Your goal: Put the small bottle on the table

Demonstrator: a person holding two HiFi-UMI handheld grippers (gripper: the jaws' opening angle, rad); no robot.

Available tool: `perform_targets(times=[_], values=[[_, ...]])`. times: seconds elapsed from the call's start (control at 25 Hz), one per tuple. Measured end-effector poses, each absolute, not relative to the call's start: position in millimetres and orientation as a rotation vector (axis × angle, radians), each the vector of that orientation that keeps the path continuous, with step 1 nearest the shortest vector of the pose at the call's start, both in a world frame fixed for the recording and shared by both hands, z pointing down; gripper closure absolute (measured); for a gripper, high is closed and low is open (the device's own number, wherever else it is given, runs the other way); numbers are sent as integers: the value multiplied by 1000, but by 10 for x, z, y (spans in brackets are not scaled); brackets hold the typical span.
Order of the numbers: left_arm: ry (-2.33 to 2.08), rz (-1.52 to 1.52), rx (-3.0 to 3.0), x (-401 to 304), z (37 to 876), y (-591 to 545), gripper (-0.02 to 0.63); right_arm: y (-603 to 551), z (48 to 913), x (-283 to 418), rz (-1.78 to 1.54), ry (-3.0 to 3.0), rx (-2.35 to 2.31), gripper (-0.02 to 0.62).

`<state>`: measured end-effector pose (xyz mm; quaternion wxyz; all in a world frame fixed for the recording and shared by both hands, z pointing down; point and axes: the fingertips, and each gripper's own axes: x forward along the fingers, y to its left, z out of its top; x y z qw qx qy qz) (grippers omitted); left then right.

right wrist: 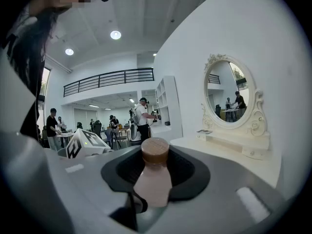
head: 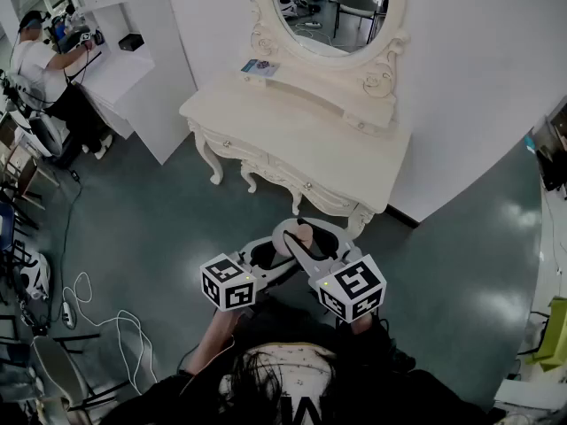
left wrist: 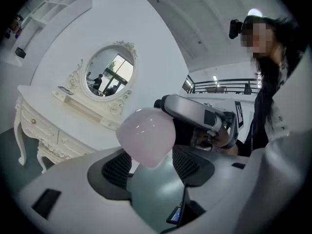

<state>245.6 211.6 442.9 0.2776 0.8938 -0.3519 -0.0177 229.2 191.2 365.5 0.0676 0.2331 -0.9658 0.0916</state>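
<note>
My right gripper point(head: 306, 237) is shut on a small pink bottle point(head: 302, 234) with a brown cap. In the right gripper view the bottle point(right wrist: 153, 182) stands upright between the pads, cap point(right wrist: 155, 151) toward the jaw tips. The left gripper point(head: 266, 257) is open beside it. Its view shows the bottle's rounded pink bottom point(left wrist: 146, 135) just beyond its fingertips, with no pad pressing on it, and the right gripper point(left wrist: 200, 113) behind. Both grippers are held close to the person's body, over the floor. The white dressing table point(head: 292, 140) stands ahead, apart from them.
An oval mirror point(head: 332, 7) rises behind the table, and a small card point(head: 260, 66) lies on its shelf. A person point(head: 44, 60) works at a white desk far left. Cables point(head: 89, 317) trail on the grey-green floor at the left.
</note>
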Motion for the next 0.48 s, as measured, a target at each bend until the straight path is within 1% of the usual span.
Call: perform_targets(times=[0.48], values=[[-944,-54,2407,2125,4437,2029,357,1833,3658,1957,253,-2908,706,453]])
